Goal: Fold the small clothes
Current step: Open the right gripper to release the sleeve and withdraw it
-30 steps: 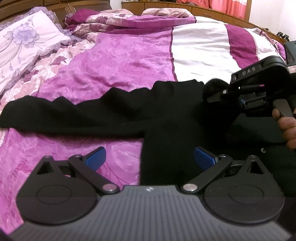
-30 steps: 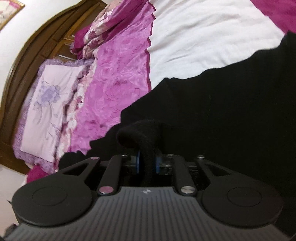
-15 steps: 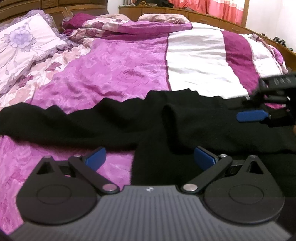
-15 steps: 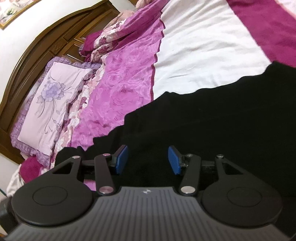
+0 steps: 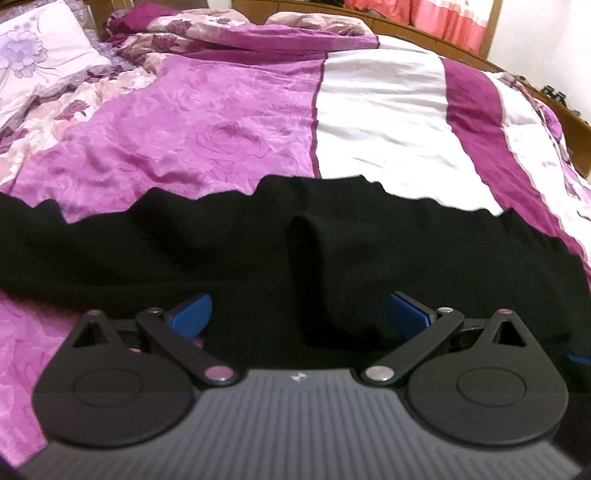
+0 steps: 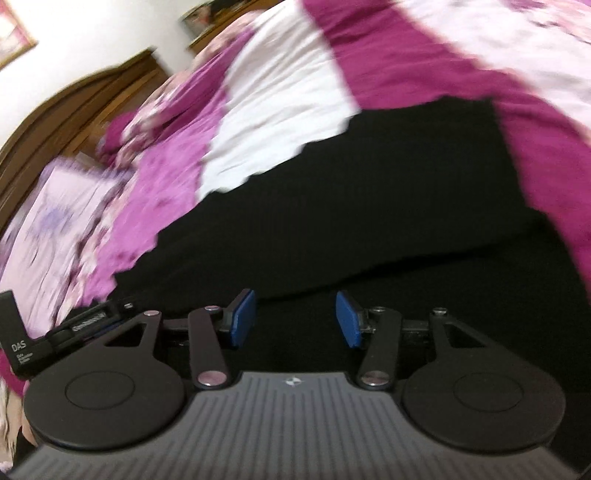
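Observation:
A black knit garment [image 5: 229, 243] lies spread across the bed, one sleeve stretching off to the left. A folded-over sleeve end [image 5: 325, 266] rests on its body. My left gripper [image 5: 299, 314] hovers low over the garment, open, with nothing between its blue pads. In the right wrist view the same black garment [image 6: 369, 206] fills the middle, and my right gripper [image 6: 295, 321] stands open just above it, holding nothing. The left gripper's housing [image 6: 55, 332] shows at that view's left edge.
The bed carries a purple, white and magenta quilt [image 5: 229, 118]. A floral pillow [image 5: 33, 59] lies at the far left near the wooden headboard [image 6: 74, 107]. A bunched duvet [image 5: 240, 33] sits at the far end.
My right gripper let go of the sleeve end it held, opened and pulled back out of the left view. The sleeve end now lies on the garment. My left gripper moved closer in.

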`<state>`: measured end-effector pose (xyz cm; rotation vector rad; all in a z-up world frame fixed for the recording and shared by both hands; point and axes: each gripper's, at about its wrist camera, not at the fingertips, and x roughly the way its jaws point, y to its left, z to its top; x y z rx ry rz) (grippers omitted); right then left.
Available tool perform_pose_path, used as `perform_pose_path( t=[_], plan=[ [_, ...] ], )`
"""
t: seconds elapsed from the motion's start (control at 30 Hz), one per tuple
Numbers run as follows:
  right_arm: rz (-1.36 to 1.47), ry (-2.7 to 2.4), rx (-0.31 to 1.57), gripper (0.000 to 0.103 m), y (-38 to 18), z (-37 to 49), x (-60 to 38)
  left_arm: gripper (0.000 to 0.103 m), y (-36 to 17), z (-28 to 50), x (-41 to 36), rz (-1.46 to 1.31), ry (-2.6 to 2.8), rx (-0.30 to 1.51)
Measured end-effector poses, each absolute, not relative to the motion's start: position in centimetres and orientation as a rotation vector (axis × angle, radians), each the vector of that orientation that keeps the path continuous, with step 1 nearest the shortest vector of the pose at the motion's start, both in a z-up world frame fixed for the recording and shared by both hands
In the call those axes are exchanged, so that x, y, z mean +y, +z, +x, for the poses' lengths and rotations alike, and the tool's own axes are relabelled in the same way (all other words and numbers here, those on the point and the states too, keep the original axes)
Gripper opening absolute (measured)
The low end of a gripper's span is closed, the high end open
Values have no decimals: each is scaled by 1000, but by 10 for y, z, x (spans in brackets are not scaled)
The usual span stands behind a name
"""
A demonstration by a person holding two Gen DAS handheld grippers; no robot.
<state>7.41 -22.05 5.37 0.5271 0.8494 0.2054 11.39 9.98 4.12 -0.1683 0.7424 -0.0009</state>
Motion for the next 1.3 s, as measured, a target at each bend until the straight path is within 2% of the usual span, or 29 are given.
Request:
perform_pose_path(
  t=[0.1,0.17,0.33,0.4,0.53,0.63,0.7,0.73,0.77,0.83,0.97,1.1,1.3],
  plan=[
    [547,113,827,57,48,67,-249,102,40,123,98,-199,-15,737],
    [550,82,807,57,49,65,-269,94,40,127,95,-205,-23,731],
    [499,30,747,57,56,81,-309,88,44,131,79,-143,-29,705],
    [495,9,749,57,53,96,-323,77,44,133,74,-130,-53,704],
    [475,-6,745,57,39,126,-341,71,40,140,70,-120,-42,708],
    [492,9,733,57,26,145,-343,71,34,146,69,-106,-8,713],
    [513,31,722,54,20,155,-343,72,27,150,68,-94,18,723],
    [510,38,720,45,18,160,-340,72,25,151,68,-89,25,725],
    [490,44,719,25,18,165,-337,74,23,151,67,-84,30,723],
    [437,33,706,10,20,166,-329,74,21,150,66,-68,35,713],
    [336,-60,658,7,30,157,-321,74,19,150,64,-50,38,708],
    [291,-82,698,7,19,163,-324,75,19,151,63,-31,33,707],
    [303,-80,701,12,24,160,-324,73,27,148,67,-51,25,729]
  ],
)
